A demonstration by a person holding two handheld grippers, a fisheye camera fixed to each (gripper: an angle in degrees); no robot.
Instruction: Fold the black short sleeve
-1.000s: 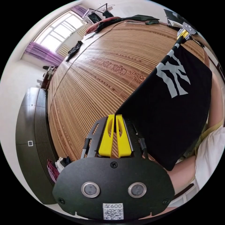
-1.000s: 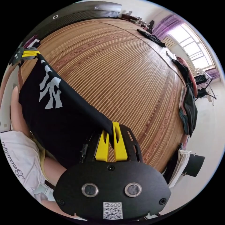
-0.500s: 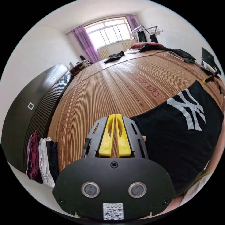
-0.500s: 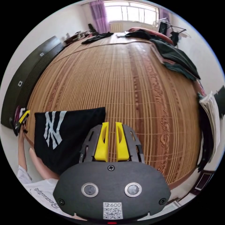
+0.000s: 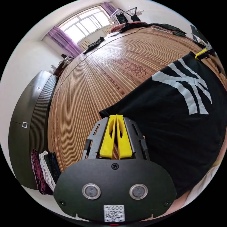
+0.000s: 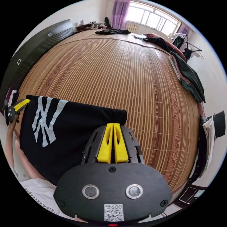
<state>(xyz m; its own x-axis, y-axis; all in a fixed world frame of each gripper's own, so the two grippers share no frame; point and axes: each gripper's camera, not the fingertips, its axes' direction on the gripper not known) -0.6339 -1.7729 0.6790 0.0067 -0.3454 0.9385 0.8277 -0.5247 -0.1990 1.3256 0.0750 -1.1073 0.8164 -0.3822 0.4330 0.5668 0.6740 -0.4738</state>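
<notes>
Step in hand: a fold of the black short sleeve (image 6: pixel 78 132) is judged to be under way; the cloth is held up by two corners of one edge, above the near end of the bamboo mat (image 6: pixel 123 71).
Left gripper (image 5: pixel 116 116): its yellow jaws are pressed together at a corner of the cloth; a pinch on that corner is judged likely, though the cloth between the jaws is not clearly seen. It is also seen in the right gripper view (image 6: pixel 22 104), at the shirt's far corner.
Right gripper (image 6: pixel 112 124): its jaws are closed on the bunched corner of the cloth, which is pinched between them. It is also seen in the left gripper view (image 5: pixel 201 54).
Next move: both corners are judged to need lowering together, level, so that the cloth is laid flat on the mat without a twist.
Look of the shirt: plain black cloth with a large white letter print; already doubled into a rectangle, it is judged. It is stretched fairly taut between the two grippers, with small gathers at the right corner.
Nearby: a stack of folded clothes (image 5: pixel 43 171) is set at the mat's edge, well apart from the shirt.
</notes>
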